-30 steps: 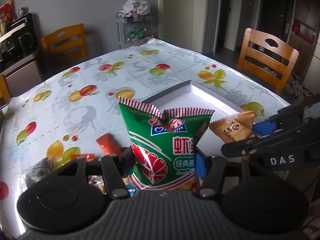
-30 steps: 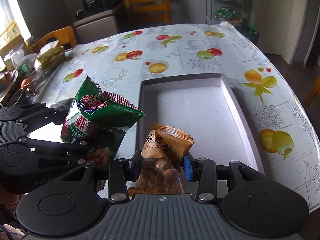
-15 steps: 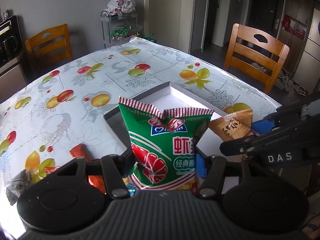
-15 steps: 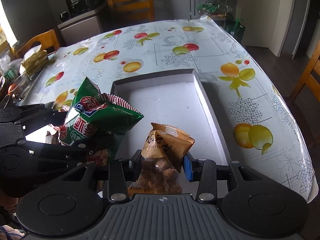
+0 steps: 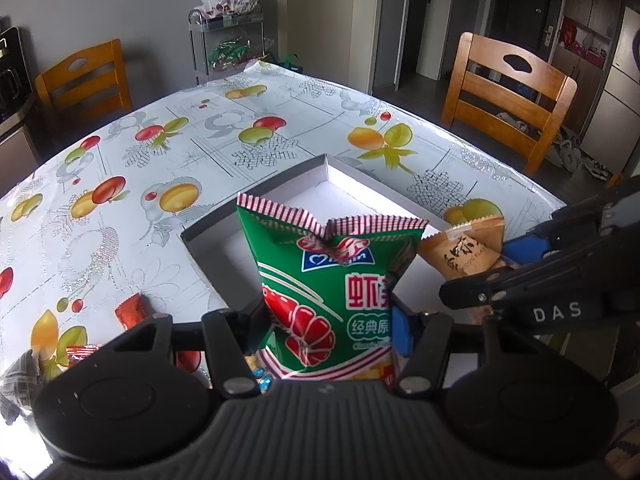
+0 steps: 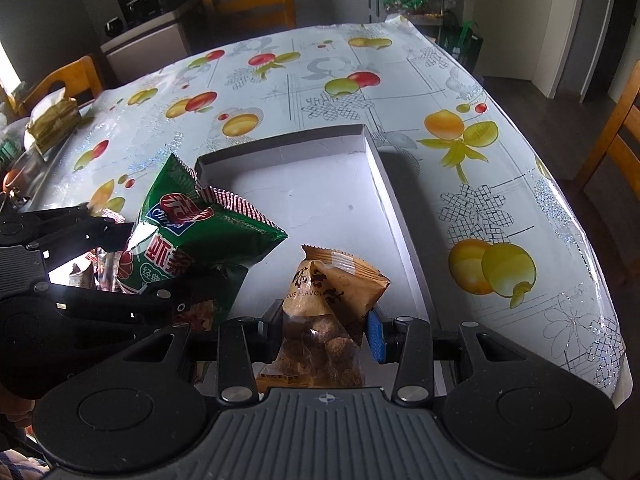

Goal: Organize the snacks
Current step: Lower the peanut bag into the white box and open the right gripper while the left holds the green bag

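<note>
L wrist view: my left gripper (image 5: 332, 320) is clamping the green shrimp-chip bag (image 5: 332, 276) upright, now over the near corner of the white tray (image 5: 256, 220); a sec ago the tray was sitting farther off.

R wrist view: my right gripper (image 6: 324, 330) is pinching the orange snack pack (image 6: 336, 292) over the tray's near edge, closer than before. Drop-off prob. next.

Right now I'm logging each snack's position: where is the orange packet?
The orange packet is clamped in the right gripper, held above the white box's near end, just right of the green shrimp-chip bag.
</note>
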`<state>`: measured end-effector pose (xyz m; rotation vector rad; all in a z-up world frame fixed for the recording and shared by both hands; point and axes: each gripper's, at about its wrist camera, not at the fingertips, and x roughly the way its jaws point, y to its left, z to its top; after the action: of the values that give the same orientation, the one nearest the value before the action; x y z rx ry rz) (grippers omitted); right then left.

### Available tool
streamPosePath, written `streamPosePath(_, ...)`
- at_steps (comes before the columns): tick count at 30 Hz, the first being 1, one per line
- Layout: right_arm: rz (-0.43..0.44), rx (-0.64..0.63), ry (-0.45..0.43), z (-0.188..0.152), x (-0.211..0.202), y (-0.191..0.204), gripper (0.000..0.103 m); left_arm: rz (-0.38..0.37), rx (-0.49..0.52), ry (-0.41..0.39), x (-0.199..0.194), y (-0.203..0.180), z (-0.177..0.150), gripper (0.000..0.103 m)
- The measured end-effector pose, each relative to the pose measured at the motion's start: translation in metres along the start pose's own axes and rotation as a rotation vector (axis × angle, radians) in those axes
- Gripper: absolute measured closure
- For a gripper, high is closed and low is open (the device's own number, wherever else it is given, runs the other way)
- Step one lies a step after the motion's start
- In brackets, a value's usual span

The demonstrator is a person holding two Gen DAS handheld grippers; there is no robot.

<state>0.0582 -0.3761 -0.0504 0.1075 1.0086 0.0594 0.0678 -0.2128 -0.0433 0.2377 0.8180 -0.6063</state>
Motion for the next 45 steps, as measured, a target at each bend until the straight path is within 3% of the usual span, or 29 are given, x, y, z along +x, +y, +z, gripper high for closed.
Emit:
streamPosePath(17, -0.015, 0.02, 0.039, -0.004, 0.011, -0.011, 0.061, -0.047, 0.033, 0.044, 0.018, -0.008, 0.004, 0.045)
streamPosePath(45, -0.041, 0.019, 0.128, -0.026, 0.032, -0.027, 0.061, -0.026, 0.181, 0.114, 0.04, -0.043, -0.007, 0.044)
